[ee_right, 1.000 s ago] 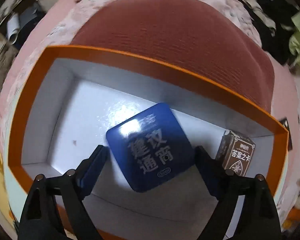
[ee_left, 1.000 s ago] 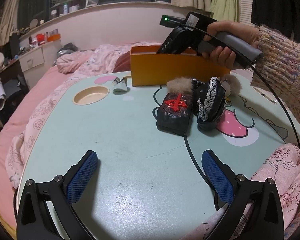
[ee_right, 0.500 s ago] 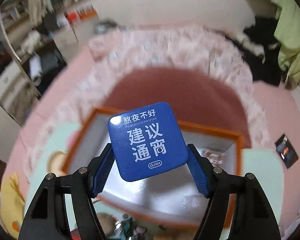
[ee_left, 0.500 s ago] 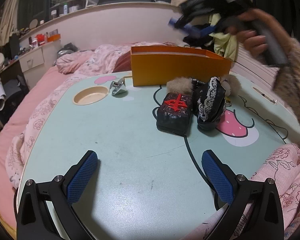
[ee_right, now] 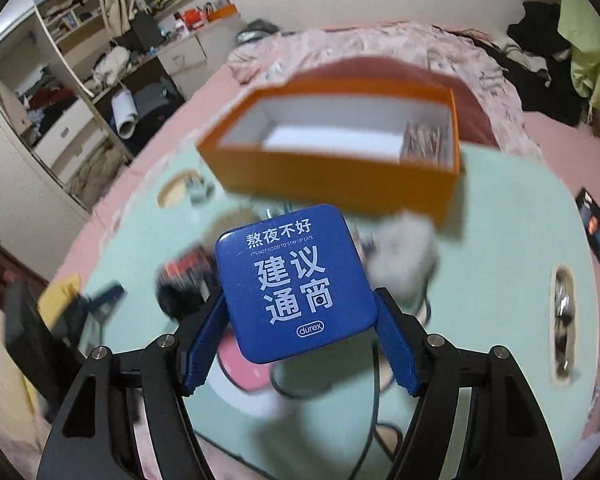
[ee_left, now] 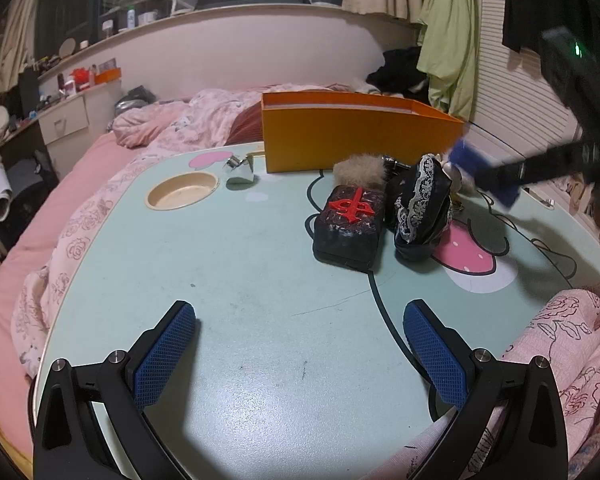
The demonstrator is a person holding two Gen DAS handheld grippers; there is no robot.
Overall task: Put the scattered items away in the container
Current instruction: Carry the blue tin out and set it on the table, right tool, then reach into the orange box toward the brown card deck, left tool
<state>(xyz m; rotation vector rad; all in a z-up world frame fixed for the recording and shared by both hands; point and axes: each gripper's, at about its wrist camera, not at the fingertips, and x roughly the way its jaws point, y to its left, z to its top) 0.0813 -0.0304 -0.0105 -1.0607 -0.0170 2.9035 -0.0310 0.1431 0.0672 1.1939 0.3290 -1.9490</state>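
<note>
My right gripper (ee_right: 300,312) is shut on a blue square tin (ee_right: 290,280) with white lettering, held in the air above the table. Beyond it stands the orange box (ee_right: 332,184), with a brown card pack (ee_right: 424,144) in its right end. In the left wrist view the right gripper (ee_left: 532,168) is a blurred streak at the right, past the orange box (ee_left: 360,140). On the table lie a black case with a red cross (ee_left: 350,224), a black lace item (ee_left: 420,208) and a fur puff (ee_left: 358,168). My left gripper (ee_left: 296,352) hovers open and empty over the near table.
A silver clip (ee_left: 238,170) lies beside a round cup recess (ee_left: 182,196) on the mint-green table (ee_left: 228,280). The table rests on a bed with pink bedding (ee_left: 60,208). A cable runs across the table's right side.
The right gripper closed on the blue tin that lay in the orange box, lifted it out and swung back over the table. The left gripper stayed still.
</note>
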